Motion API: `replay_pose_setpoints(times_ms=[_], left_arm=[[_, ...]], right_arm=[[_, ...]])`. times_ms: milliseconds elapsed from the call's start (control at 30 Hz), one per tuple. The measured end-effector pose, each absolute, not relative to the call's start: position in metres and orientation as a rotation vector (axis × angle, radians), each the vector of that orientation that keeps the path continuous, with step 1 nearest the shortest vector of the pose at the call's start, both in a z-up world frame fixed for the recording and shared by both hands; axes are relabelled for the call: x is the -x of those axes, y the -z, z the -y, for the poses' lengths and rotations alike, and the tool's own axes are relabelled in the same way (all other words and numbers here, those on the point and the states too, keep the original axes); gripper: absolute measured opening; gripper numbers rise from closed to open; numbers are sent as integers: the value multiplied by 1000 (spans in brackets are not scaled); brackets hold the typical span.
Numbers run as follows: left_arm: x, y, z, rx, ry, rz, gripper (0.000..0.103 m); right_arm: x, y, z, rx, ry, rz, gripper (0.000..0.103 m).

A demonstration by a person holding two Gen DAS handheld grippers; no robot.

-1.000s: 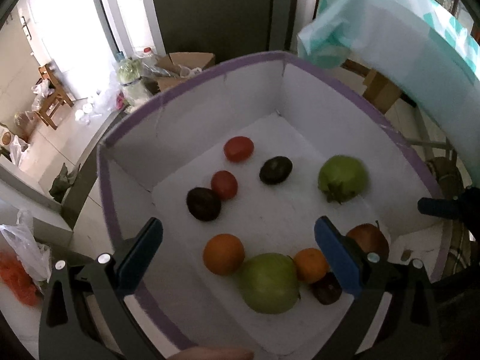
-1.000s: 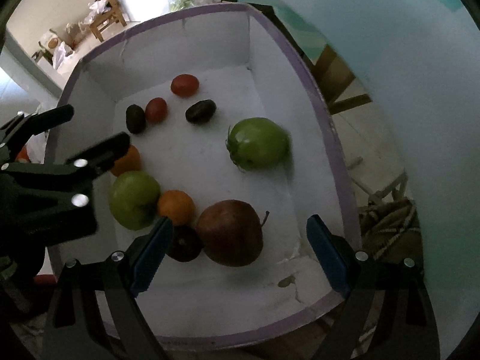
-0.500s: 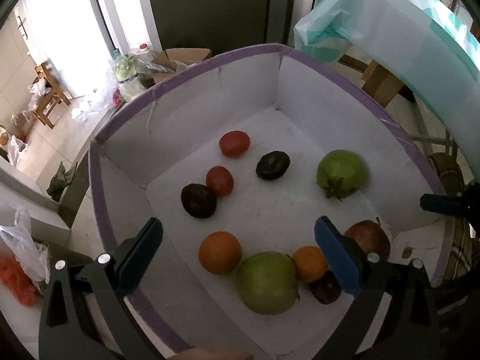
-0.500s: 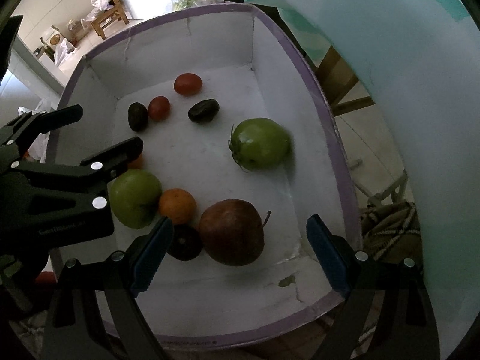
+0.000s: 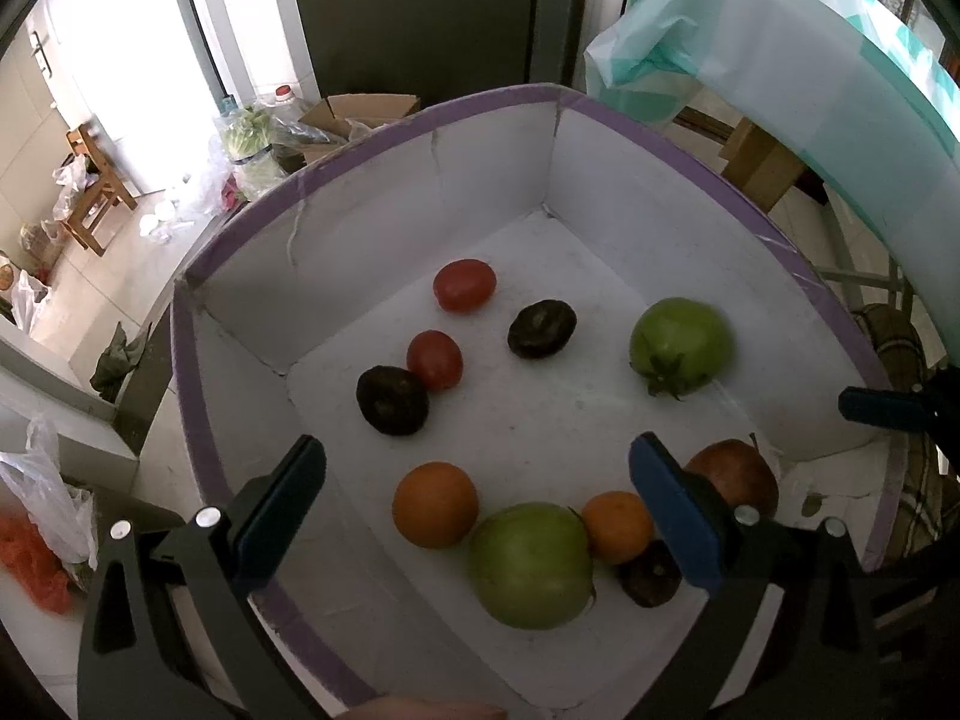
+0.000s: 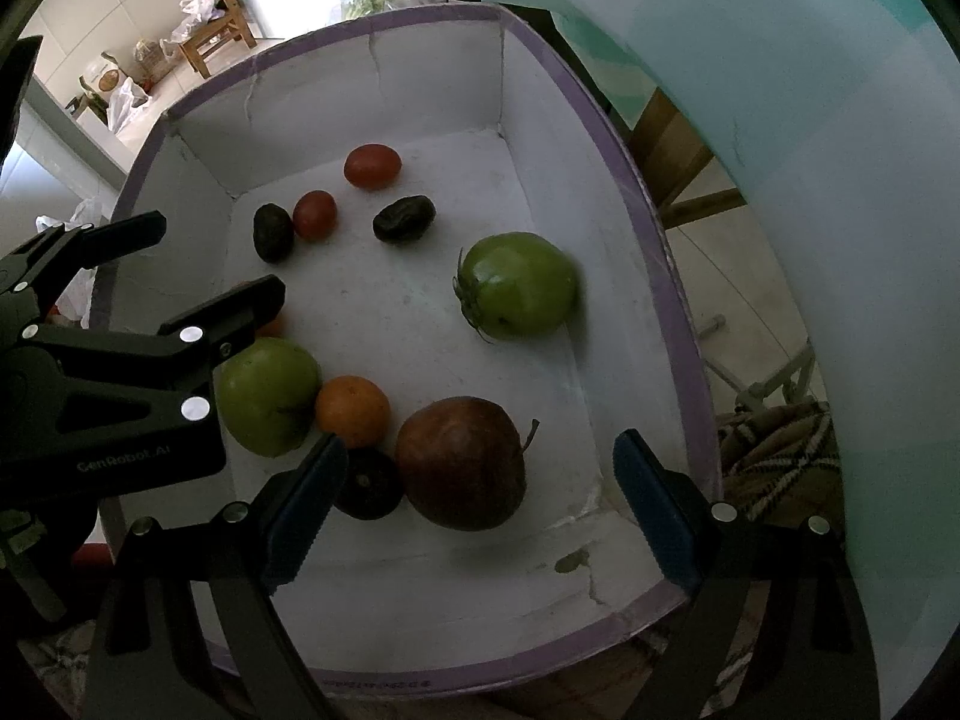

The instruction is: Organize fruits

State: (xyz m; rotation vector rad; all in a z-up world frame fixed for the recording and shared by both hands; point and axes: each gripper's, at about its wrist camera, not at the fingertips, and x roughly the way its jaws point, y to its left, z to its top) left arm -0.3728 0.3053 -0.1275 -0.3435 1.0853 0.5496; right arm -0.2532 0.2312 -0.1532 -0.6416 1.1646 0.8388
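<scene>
A white box with a purple-taped rim [image 5: 198, 420] holds all the fruit, and both grippers hang over its near edge, pointing steeply down into it.

The left gripper [image 5: 477, 507] has its jaws wide apart with nothing between the pads; in the right wrist view it reaches in over the box's left wall. Under it, near the left wall, lies a dark avocado [image 5: 392, 400] touching a small red tomato [image 5: 435, 359]. A second red tomato [image 5: 465, 285] sits closer to the far wall, and another dark avocado [image 5: 542, 328] lies just to its right, apart from both.

Along the near edge an orange [image 5: 435, 504] sits just beside a green apple [image 5: 531, 564], which touches a smaller orange [image 5: 618, 527]. A dark round fruit [image 6: 367, 483] is tucked against that smaller orange and the red-brown apple [image 6: 461, 471].

The right gripper [image 6: 474, 495] is also spread wide and empty; the red-brown apple lies in the box below the gap between its pads, untouched. Toward the right wall, alone in mid-floor, rests a green tomato [image 6: 516, 285] with its calyx facing left.

Beyond the right wall hangs a pale teal-patterned cloth [image 6: 810, 150].
</scene>
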Motion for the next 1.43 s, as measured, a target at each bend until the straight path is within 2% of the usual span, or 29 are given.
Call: replay_pose_setpoints(times_ms=[1433], left_arm=[[372, 129, -312, 309, -546, -1121, 101]], right_arm=[[259, 151, -229, 630, -871, -1162, 88]])
